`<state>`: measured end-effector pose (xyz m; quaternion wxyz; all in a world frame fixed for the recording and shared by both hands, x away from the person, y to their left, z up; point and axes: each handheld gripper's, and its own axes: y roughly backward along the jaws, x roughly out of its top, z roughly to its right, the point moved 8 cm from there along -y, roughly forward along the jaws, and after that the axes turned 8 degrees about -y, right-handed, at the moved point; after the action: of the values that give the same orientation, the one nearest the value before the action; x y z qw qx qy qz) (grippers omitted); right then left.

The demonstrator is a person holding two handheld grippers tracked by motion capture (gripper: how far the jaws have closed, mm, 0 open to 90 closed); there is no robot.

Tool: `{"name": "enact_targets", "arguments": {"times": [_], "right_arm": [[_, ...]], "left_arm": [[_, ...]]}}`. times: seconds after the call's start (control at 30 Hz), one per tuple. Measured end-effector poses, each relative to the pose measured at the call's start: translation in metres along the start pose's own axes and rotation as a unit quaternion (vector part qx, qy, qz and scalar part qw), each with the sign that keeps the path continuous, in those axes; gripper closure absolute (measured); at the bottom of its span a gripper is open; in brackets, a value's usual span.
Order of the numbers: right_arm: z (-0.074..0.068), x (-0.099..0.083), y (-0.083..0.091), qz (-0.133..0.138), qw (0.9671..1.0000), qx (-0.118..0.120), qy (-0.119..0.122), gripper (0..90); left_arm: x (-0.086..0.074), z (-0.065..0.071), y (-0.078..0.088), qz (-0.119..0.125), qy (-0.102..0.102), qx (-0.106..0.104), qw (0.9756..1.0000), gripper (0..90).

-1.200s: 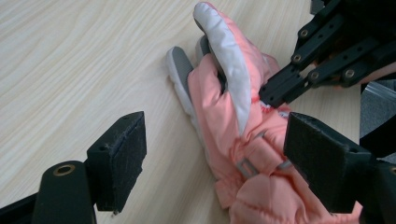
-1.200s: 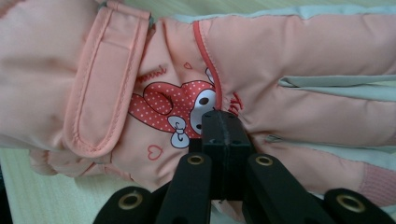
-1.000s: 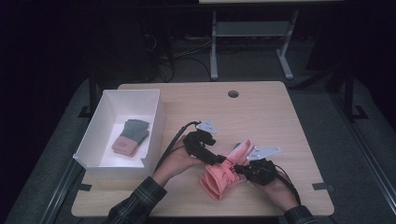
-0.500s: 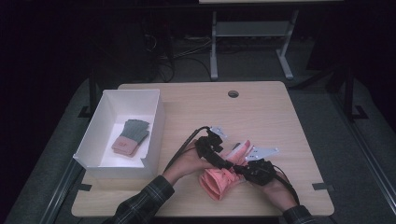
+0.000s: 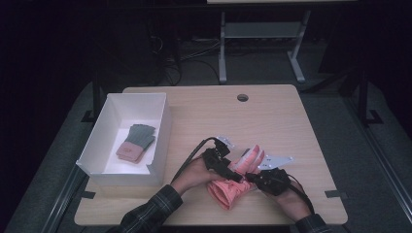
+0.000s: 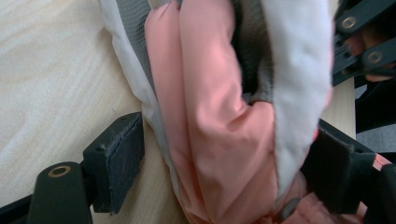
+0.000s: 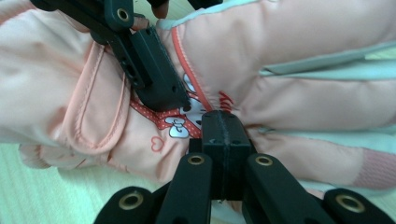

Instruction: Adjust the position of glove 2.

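Nearest the person, a pink glove (image 5: 232,187) lies on the wooden surface (image 5: 291,121) between both hands. The right gripper (image 5: 262,180) has its fingers (image 7: 225,135) pressed fully together against the glove's printed back; whether any fabric is pinched between them cannot be told. The left gripper (image 5: 228,170) straddles the cuff end, fingers (image 6: 116,158) wide apart and not yet pinching. The step looks like securing the glove for lifting; next, the left fingers probably need to close on the cuff. Farther off, a white box (image 5: 160,141) already holds another glove (image 5: 136,141), the likely destination.
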<state>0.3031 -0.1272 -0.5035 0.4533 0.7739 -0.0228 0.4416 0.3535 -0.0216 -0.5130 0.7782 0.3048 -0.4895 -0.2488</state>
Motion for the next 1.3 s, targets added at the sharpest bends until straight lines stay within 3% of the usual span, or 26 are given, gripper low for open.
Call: {"name": "enact_targets", "arguments": {"times": [0.13,0.3,0.53,0.8,1.03,1.17,1.3], "right_arm": [[0.005,0.0,0.008,0.005,0.9999,-0.012,0.001,90.0],[0.008,-0.004,0.003,-0.003,0.9999,-0.011,-0.009,90.0],[0.007,-0.004,-0.003,-0.006,0.9998,-0.016,-0.002,90.0],[0.007,-0.003,-0.007,-0.008,0.9998,-0.016,0.002,90.0],[0.007,-0.002,-0.006,-0.006,0.9999,-0.009,-0.007,90.0],[0.007,-0.002,-0.003,-0.003,1.0,-0.003,-0.008,90.0],[0.007,-0.001,0.003,0.005,0.9998,0.01,-0.018,85.8]], "left_arm": [[0.0,0.002,0.0,0.001,-0.005,0.01,0.9999,19.0],[-0.003,0.004,-0.005,-0.008,0.004,-0.016,0.9998,22.4],[-0.002,0.007,-0.007,-0.005,0.004,-0.031,0.9995,26.8],[-0.005,0.005,-0.007,0.003,0.023,-0.069,0.9973,45.1],[-0.004,0.005,-0.004,0.007,0.018,-0.058,0.9982,58.9],[-0.003,0.007,-0.003,0.01,0.016,-0.047,0.9987,60.6],[-0.001,0.007,0.0,0.022,0.023,-0.052,0.9981,62.0]]}}
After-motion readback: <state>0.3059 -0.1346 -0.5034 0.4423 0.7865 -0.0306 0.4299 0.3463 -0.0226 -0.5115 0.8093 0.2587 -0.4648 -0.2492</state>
